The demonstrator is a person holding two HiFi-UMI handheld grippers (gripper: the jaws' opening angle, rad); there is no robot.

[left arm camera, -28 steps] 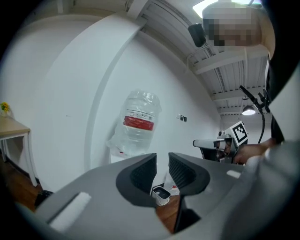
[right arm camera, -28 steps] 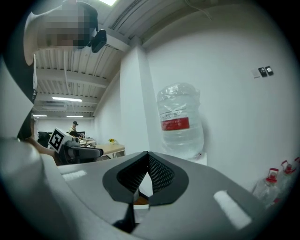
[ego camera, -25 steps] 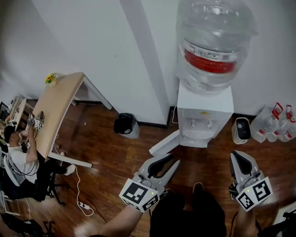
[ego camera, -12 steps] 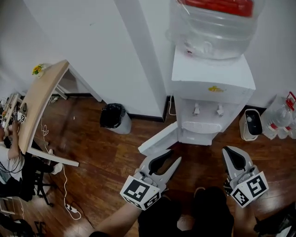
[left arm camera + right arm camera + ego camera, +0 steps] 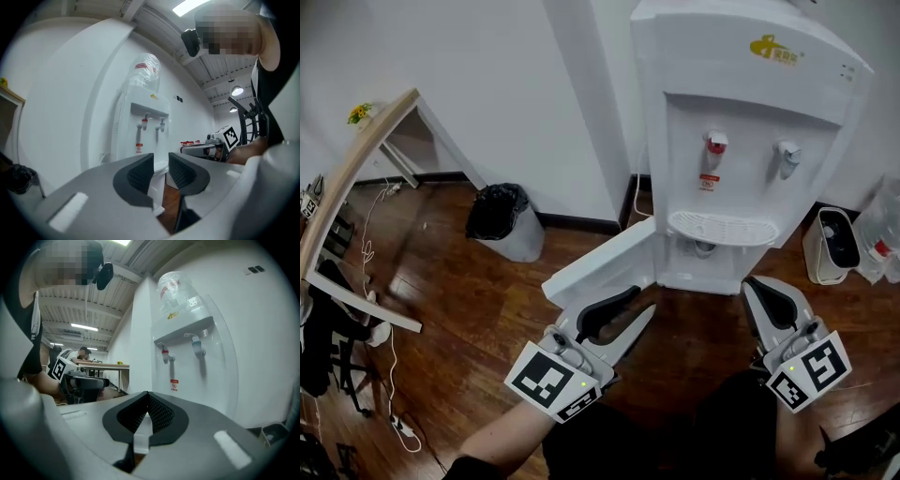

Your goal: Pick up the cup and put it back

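Observation:
No cup shows in any view. A white water dispenser (image 5: 750, 141) with a red tap (image 5: 716, 143), a blue tap (image 5: 786, 155) and a drip tray (image 5: 722, 228) stands against the wall ahead. Its lower cabinet door (image 5: 600, 267) hangs open to the left. My left gripper (image 5: 639, 302) is held low in front of that door, jaws a little apart with nothing between them (image 5: 160, 171). My right gripper (image 5: 757, 284) hovers below the dispenser's right side, and its pads (image 5: 159, 413) meet at the tip, holding nothing. Both gripper views show the dispenser (image 5: 143, 136) (image 5: 187, 348) at a distance.
A black-bagged waste bin (image 5: 502, 220) sits on the wooden floor left of the dispenser. A wooden table (image 5: 356, 169) runs along the far left. A small white appliance (image 5: 832, 244) stands right of the dispenser. A person sits at a desk (image 5: 86, 353) in the right gripper view.
The head view has dropped and closed in: the dispenser's front now fills the upper right and the bottle is out of frame. Both grippers hold about the same place and jaw state.

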